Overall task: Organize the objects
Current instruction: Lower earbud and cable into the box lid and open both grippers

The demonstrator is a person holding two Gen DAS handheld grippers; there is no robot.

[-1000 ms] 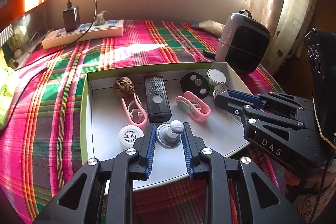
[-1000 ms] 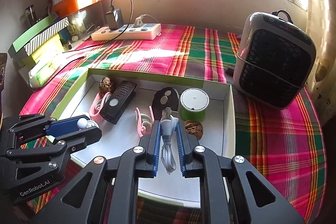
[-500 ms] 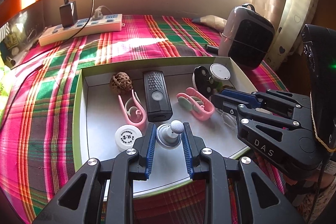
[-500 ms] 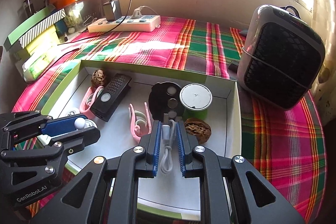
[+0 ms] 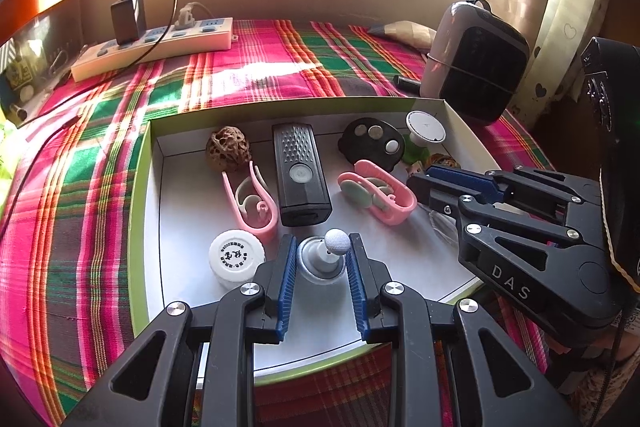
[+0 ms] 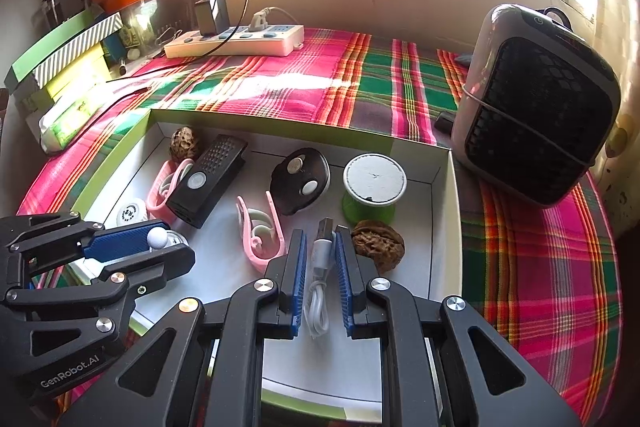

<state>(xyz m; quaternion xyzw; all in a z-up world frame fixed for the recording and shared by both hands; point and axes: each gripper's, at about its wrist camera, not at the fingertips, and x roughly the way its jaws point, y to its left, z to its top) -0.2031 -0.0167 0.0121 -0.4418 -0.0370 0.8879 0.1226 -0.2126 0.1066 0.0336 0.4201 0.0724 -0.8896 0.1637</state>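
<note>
A grey knob [image 5: 322, 259] is clamped in the left hand-held gripper [image 5: 321, 259]; a white cable [image 6: 320, 267] is pinched in the right hand-held gripper [image 6: 320, 255], over the box [image 6: 440, 227].

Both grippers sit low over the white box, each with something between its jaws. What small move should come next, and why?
Probably open both and lift clear. The left gripper is shut on the grey knob piece, whose base seems to rest on the box floor beside the white cap. The right gripper is shut on the white USB cable, which trails onto the floor near the walnut.
</note>
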